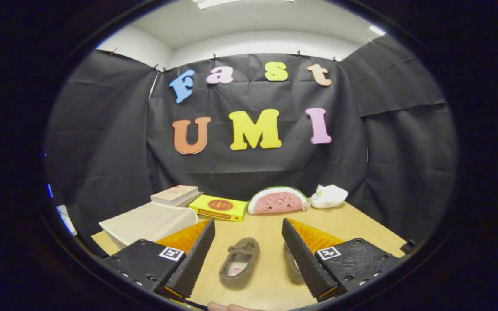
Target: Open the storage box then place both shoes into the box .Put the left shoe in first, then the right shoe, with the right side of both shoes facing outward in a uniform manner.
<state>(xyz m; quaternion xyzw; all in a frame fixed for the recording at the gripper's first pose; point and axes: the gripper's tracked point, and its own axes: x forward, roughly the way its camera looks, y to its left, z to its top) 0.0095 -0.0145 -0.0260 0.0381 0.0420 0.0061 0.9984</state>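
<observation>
While the gripper (248,255) hangs over the table (361,224), its fingers are spread wide and hold nothing. Between them lies one brown shoe (239,262); the other shoe (292,267), mostly hidden, seems to touch the right finger. At ten o'clock sits the storage box (149,223), lid apparently closed. At twelve o'clock lies a watermelon plush (277,201).

Gripper (248,252) spread wide above the table (270,224)

One shoe (239,262) lay between the fingers; a second shoe (292,268) sat half hidden behind the right finger. The closed box (147,223) stood beyond the left finger.
</observation>
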